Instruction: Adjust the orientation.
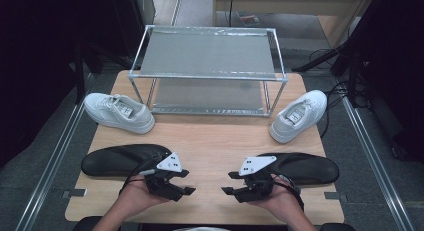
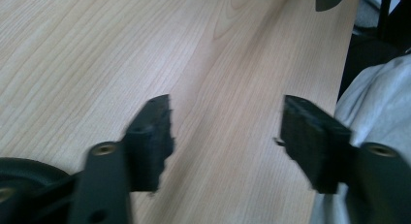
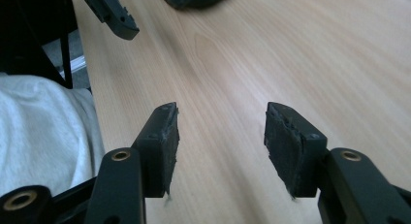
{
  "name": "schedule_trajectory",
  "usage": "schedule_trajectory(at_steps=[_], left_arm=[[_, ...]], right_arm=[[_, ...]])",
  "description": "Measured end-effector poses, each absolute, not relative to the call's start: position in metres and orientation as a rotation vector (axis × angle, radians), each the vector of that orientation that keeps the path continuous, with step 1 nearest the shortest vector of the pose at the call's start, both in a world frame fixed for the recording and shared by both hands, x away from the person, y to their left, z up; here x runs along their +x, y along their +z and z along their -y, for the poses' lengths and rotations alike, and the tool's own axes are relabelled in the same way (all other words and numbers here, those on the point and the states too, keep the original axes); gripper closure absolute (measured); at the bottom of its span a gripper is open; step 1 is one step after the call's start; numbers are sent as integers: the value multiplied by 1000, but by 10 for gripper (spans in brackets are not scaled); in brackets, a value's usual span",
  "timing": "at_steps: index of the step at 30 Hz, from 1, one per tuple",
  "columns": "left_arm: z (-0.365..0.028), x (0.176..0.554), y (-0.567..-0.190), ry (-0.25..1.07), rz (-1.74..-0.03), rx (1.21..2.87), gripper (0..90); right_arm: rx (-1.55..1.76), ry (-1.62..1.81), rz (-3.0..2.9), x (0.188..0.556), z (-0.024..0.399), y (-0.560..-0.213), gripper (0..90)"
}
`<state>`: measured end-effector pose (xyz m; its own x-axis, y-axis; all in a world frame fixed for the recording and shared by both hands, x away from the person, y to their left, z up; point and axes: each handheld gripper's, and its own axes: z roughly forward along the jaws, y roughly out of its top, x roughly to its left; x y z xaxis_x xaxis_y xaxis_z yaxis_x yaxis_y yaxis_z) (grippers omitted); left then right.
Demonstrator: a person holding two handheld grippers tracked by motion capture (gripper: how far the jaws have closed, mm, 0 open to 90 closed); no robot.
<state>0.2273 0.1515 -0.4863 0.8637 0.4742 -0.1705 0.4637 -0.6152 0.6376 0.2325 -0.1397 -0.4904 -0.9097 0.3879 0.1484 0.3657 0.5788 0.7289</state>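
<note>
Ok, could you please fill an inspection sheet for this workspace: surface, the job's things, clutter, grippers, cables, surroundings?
Surface: wooden table, bare in the middle.
Job's things: white shoe at left and white shoe at right, lying either side of a two-level metal rack with both shelves bare; black shoe at left and black shoe at right near the hands.
Clutter: nothing seen.
Grippers: left gripper and right gripper, both open, holding nothing, facing each other above the table's near edge.
Cables: a black cable trails from the left gripper; more lie on the floor beyond the table.
Surroundings: dark; grey floor, metal rails.
</note>
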Motion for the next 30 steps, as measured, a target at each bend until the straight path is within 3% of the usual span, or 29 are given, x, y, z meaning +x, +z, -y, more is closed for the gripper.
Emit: schedule_trajectory(at_steps=[2,4,7,12,21,22,30], left_arm=[[-154,228,-485,-21,-687,2296,336],[-156,230,-483,-48,-708,2283,349],[-158,231,-483,-67,-696,2280,429],[-159,233,-480,-78,-709,2261,419],[-159,237,-478,-48,-667,2285,388],[-159,238,-478,-46,-663,2291,384],[-165,245,-474,-62,-687,2280,398]], right_arm=[[707,1224,-2750,234,140,-486,415],[757,1189,-2746,236,139,-485,430],[769,1207,-2672,236,142,-479,392],[814,1270,-2667,238,145,-477,340],[752,1262,-2660,232,146,-476,394],[761,1255,-2687,234,145,-477,434],[735,1268,-2729,239,146,-479,454]])
